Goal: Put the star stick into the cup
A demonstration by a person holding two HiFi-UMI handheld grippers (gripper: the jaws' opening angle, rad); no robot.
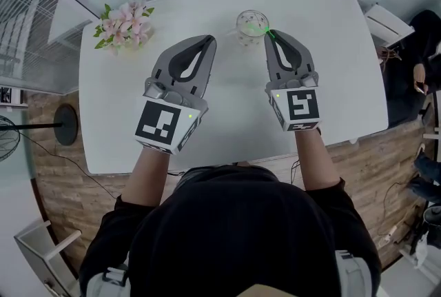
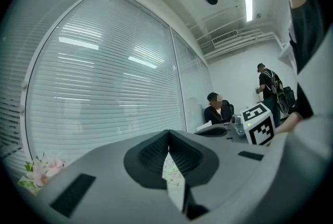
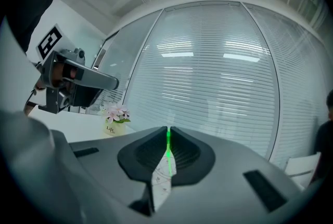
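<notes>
Right claw [image 1: 269, 36] clamps the green star stick [image 1: 263, 29] just beside the cup [image 1: 249, 21].

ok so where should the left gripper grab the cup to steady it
Probably grip the cup by its side wall, coming in level from its left. It stands upright and round, and the right gripper holds the star stick by its right rim. The left gripper is shut, so open it first.

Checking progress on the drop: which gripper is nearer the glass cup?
Right. The right gripper, shut on the star stick, has its tips just right of the glass cup; the left gripper is farther off on its left.
</notes>
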